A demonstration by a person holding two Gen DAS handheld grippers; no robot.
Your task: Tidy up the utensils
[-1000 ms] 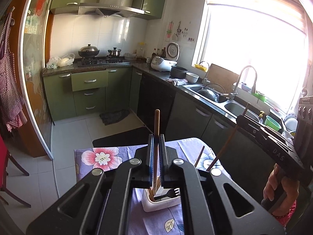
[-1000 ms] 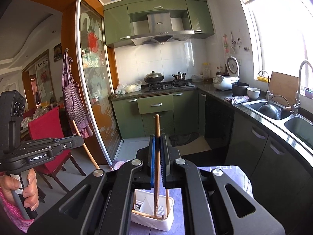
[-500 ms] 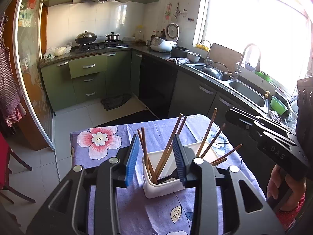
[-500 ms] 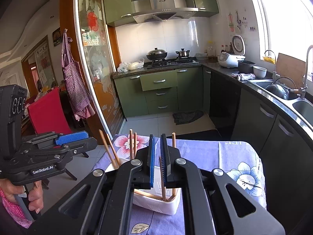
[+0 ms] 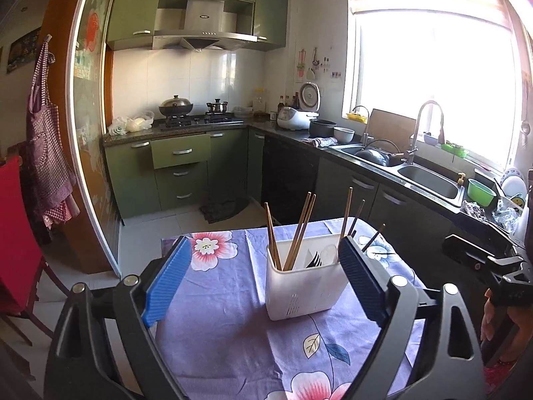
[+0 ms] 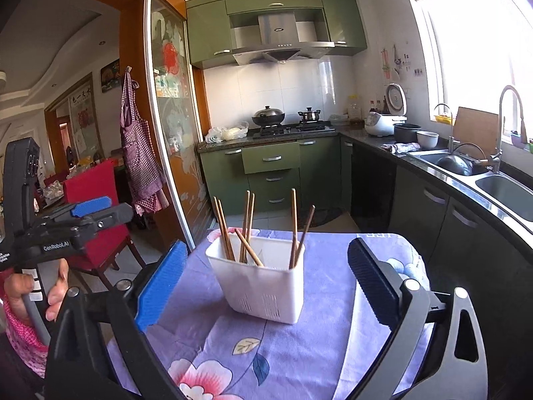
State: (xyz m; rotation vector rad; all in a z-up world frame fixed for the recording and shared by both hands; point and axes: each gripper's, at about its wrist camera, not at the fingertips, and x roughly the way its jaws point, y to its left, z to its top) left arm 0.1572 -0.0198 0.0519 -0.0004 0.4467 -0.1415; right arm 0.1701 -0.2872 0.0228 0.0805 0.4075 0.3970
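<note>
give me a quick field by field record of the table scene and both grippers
surface: table with a purple flowered cloth
container: white holder, upright on the cloth
contents: wooden chopsticks standing and leaning inside; a dark fork too
left gripper: jaws opening, nothing pressed between them
right gripper: jaws opening, nothing gripped
loose utensils on cloth: none visible
</note>
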